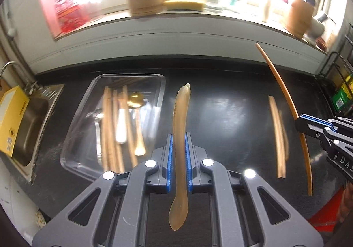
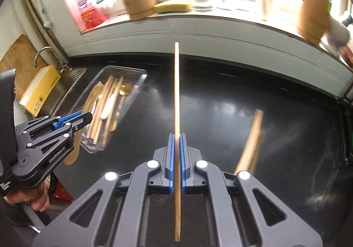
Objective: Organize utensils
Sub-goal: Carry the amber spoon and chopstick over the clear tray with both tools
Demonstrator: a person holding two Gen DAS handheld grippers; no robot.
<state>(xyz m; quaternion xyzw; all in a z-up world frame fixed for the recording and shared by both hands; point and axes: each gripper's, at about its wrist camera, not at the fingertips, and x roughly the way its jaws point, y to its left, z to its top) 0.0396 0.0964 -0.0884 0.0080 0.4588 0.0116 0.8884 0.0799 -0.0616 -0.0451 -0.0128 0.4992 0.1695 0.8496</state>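
Transport step: left gripper point(image 1: 178, 154) clamps spoon point(image 1: 179, 136), right gripper point(image 2: 176, 158) clamps chopstick point(image 2: 177, 103). Next, probably: drop both in tray point(image 1: 72, 143).

A glossy black bench point(image 1: 231, 97) carries a clear plastic tray point(image 1: 72, 136) on its left part, filled with wooden chopsticks and spoons lying lengthwise. Well to the tray's right, a pair of wooden chopsticks point(image 1: 278, 136) lies side by side on the bare black surface. At the bench's left end sits a steel sink point(image 1: 30, 134), with a yellow box point(image 1: 12, 119) leaning at it.
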